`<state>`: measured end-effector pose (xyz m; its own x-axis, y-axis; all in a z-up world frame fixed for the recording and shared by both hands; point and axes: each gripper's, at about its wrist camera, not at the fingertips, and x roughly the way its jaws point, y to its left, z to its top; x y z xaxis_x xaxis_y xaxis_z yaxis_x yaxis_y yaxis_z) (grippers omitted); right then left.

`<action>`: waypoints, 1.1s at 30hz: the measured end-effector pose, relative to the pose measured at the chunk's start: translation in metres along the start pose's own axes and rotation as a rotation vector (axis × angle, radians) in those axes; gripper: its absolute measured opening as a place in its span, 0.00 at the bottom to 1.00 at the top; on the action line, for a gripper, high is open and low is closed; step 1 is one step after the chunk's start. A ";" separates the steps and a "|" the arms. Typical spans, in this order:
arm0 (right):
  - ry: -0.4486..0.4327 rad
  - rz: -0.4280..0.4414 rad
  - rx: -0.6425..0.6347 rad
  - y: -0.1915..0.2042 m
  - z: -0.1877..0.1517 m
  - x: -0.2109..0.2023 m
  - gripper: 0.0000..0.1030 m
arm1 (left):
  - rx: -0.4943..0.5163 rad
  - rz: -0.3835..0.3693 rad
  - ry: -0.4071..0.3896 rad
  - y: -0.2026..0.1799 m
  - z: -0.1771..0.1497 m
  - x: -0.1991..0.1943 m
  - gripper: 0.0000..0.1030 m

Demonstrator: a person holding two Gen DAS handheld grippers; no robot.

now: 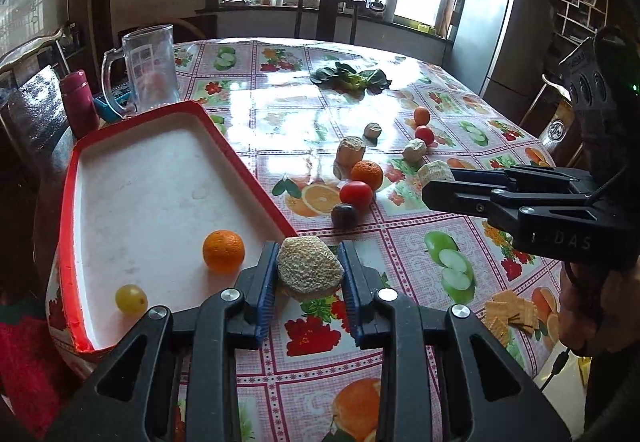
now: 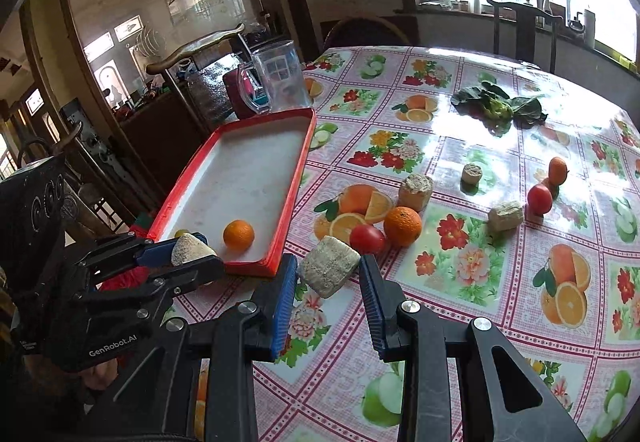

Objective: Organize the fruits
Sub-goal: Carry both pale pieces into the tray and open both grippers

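— Beige, rough-cut chunks are seen clamped in both tools: one chunk [image 1: 310,268] is gripped between the blue pads of the left gripper [image 1: 308,274], another chunk [image 2: 329,270] by the right gripper [image 2: 328,282].

— And the fruit?

— An orange [image 1: 223,250] and a yellow fruit [image 1: 131,298] are shown inside the red-rimmed tray [image 1: 256,169]. A second orange [image 1: 367,174], tomatoes [image 1: 356,193] and a dark fruit [image 1: 344,215] are left on the patterned tablecloth [image 1: 420,242], beside further chunks.

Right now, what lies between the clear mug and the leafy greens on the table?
Nothing stands there: only bare patterned tablecloth separates the clear mug from the leafy greens. Both wrist views show that stretch.
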<state>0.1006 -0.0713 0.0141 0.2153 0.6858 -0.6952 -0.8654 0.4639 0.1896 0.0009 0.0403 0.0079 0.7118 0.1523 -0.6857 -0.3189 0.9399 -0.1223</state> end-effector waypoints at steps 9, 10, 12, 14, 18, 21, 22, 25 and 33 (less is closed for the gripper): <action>0.010 0.029 -0.036 0.025 0.007 0.008 0.32 | -0.052 0.039 -0.021 0.030 -0.005 -0.014 0.27; 0.010 0.032 -0.039 0.027 0.007 0.009 0.32 | -0.057 0.043 -0.023 0.033 -0.005 -0.015 0.27; 0.012 0.039 -0.044 0.031 0.009 0.012 0.32 | -0.068 0.052 -0.026 0.040 -0.007 -0.016 0.27; 0.014 0.048 -0.049 0.035 0.010 0.014 0.32 | -0.080 0.060 -0.026 0.046 -0.008 -0.017 0.27; 0.019 0.060 -0.066 0.044 0.013 0.019 0.31 | -0.098 0.073 -0.026 0.056 -0.010 -0.017 0.27; 0.020 0.067 -0.072 0.049 0.014 0.022 0.31 | -0.106 0.080 -0.025 0.061 -0.010 -0.017 0.27; 0.021 0.070 -0.074 0.050 0.015 0.024 0.32 | -0.107 0.082 -0.025 0.062 -0.010 -0.017 0.27; 0.025 0.078 -0.082 0.055 0.017 0.029 0.32 | -0.111 0.087 -0.022 0.066 -0.011 -0.016 0.27; 0.043 0.100 -0.098 0.065 0.024 0.043 0.32 | -0.131 0.106 -0.017 0.078 -0.014 -0.016 0.27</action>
<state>0.0645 0.0023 0.0129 0.1080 0.7005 -0.7055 -0.9220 0.3360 0.1925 -0.0437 0.1067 -0.0006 0.6797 0.2547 -0.6878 -0.4711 0.8704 -0.1433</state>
